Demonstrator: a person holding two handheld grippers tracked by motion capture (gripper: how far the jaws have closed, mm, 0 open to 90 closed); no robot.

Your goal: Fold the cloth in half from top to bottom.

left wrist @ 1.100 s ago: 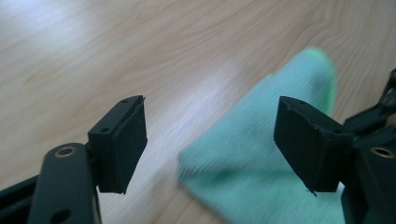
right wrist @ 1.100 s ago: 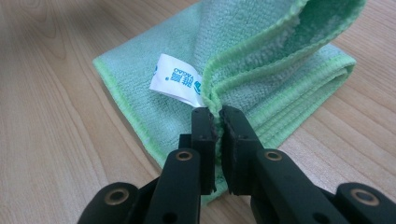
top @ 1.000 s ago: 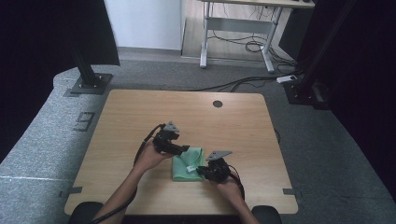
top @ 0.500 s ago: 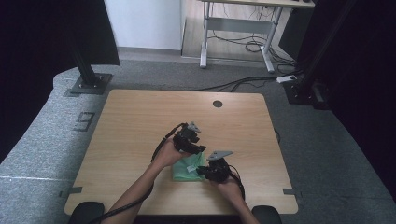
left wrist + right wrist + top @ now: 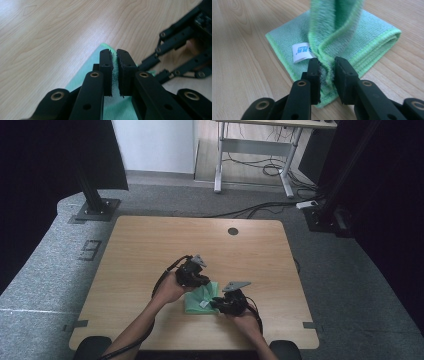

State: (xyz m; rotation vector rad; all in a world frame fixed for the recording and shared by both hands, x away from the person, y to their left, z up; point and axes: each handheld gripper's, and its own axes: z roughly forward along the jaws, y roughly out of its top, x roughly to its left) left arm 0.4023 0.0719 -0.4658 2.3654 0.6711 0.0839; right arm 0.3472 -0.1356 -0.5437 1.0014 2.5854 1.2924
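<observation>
A folded green microfibre cloth [image 5: 200, 299] lies on the wooden table [image 5: 150, 245], near its front edge. My left gripper [image 5: 194, 274] sits at the cloth's far left corner, shut on a pinch of the cloth [image 5: 114, 72]. At the cloth's right side my right gripper [image 5: 227, 304] is shut on a raised fold of the cloth [image 5: 329, 47]; that fold rises up between the jaws. A small white label [image 5: 301, 51] sticks out of the cloth's edge beside the right jaws. The right gripper's linkage [image 5: 180, 57] appears at the right of the left gripper view.
The table has a round cable hole [image 5: 233, 231] near its far edge. Black stand bases [image 5: 95, 210] sit on the grey floor beyond the table's corners. A desk frame with cables [image 5: 260, 155] stands farther back.
My left gripper swung right over the cloth, then came back a little and down onto its far left corner. The right gripper stayed put on the cloth.
</observation>
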